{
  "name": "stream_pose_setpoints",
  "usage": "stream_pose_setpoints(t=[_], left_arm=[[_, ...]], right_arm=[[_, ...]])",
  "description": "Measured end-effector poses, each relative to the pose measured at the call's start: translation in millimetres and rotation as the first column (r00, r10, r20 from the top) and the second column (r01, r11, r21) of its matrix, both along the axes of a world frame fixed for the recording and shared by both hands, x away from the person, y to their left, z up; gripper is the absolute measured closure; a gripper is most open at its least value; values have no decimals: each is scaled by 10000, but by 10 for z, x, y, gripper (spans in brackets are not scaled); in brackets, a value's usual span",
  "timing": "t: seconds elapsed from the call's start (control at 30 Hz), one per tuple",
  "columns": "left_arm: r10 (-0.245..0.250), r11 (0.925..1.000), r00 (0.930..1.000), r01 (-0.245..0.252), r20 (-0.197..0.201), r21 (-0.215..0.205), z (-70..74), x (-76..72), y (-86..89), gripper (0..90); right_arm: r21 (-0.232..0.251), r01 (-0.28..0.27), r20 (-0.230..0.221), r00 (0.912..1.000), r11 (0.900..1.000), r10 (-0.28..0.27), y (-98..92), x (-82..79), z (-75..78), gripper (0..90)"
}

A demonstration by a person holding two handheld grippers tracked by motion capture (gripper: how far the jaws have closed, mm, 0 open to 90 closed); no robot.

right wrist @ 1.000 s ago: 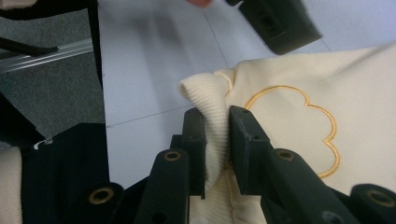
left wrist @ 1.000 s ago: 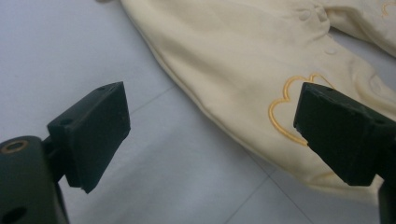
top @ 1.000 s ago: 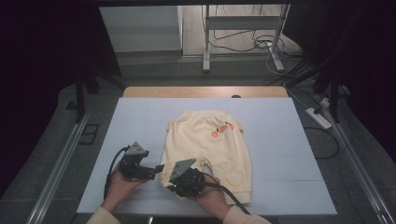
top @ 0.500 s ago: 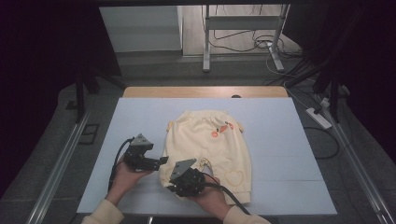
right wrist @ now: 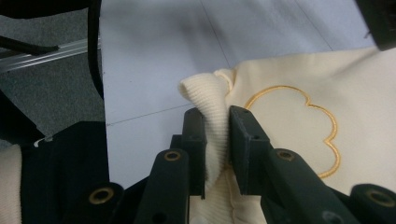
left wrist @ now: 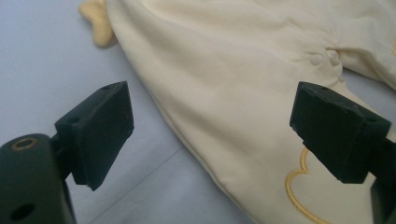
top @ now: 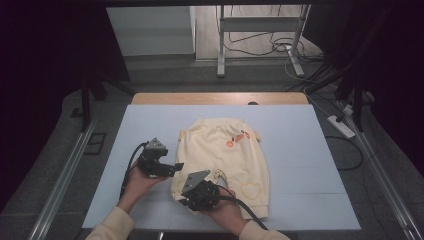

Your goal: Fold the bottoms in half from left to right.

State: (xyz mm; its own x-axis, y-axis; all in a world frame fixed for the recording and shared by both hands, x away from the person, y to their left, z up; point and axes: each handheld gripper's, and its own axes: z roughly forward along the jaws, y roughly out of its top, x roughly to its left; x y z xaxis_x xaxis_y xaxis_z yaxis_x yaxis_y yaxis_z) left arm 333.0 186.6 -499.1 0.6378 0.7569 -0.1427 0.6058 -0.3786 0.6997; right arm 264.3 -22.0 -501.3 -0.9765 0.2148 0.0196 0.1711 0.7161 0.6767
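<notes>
A cream baby garment (top: 227, 150) with small orange motifs lies flat on the pale blue table (top: 145, 125). At its near left corner my right gripper (top: 184, 196) is shut on the ribbed cuff (right wrist: 208, 93), which stands pinched between the pads at the right gripper (right wrist: 215, 126). A yellow embroidered outline (right wrist: 299, 126) lies just beyond that cuff. My left gripper (top: 176, 166) hangs beside the garment's left edge, open; in the left gripper view the left gripper (left wrist: 210, 112) has nothing between its wide jaws, with the garment (left wrist: 233, 70) below.
A wooden strip (top: 220, 98) runs along the table's far edge. Metal rails (top: 65, 170) flank the table's left side, and a power strip (top: 340, 125) with cables lies on the floor at the right. Stand legs (top: 220, 45) rise behind the table.
My left gripper has moved away from the person and slightly right, closer to the garment's left edge. The right gripper has stayed put, still pinching the cuff.
</notes>
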Motion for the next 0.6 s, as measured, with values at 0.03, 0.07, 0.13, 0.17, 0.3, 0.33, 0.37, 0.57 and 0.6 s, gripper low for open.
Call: stream_pose_setpoints(t=[0.03,0.07,0.13,0.17,0.3,0.33,0.37,0.57,0.6], left_arm=[[-12,10000,10000,12,20,-1,4,13,-6,134],[-7,10000,10000,7,23,-49,6,24,-12,134],[-27,10000,10000,26,-23,-47,8,53,-20,135],[-5,10000,10000,5,-16,-7,5,69,-29,135],[1,9999,10000,1,-88,130,4,148,-62,136],[2,9999,10000,-1,-83,146,6,166,-69,136],[13,9999,10000,-12,-81,126,7,185,-77,136],[77,9999,9998,-75,-187,114,-8,292,-85,140],[111,9999,9997,-109,-197,69,-9,308,-88,142]], right_arm=[[-1,3,4,10000,10000,-3,0,-1,-1,758],[-29,15,34,10000,10000,-15,1,-3,0,758],[-35,12,43,10000,10000,-12,0,-4,-1,758],[-38,13,38,10000,10000,-13,0,-5,0,758],[-53,-11,39,10000,10000,11,-3,-4,3,758],[-41,-17,15,10000,10000,17,-5,-2,4,758],[-40,-22,5,10000,10000,22,-6,0,4,758],[-52,-26,53,10000,10000,26,-5,-5,-2,758],[-22,-18,32,10000,10000,18,-6,-5,-2,758]])
